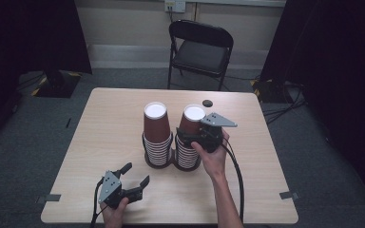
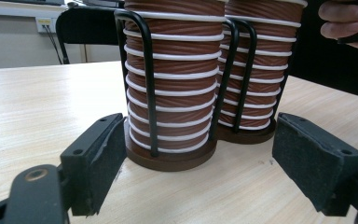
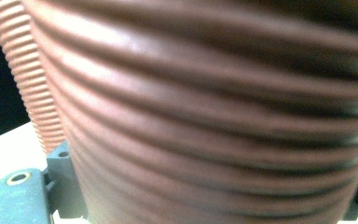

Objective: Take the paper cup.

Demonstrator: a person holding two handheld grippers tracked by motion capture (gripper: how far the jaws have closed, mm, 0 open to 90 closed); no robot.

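Left tool (image 1: 134, 183) lowest in the high view, near desk (image 1: 100, 142) front edge, jaws spread apart, nothing between them; it points at the cup holder (image 1: 171, 161). Holder: two black wire cages on round dark bases, side by side at desk centre. Each cage carries a stack of upside-down brown ribbed paper cups, left stack (image 1: 156, 135) and right stack (image 1: 190, 137). Right tool (image 1: 186, 136) at the right stack, clamped on the top cup (image 3: 223, 121). Folding chair (image 1: 199, 50) beyond the holder.

brown ribbed cups (image 1: 156, 124), black wire holders (image 2: 147, 70), pale wood table (image 1: 114, 123)
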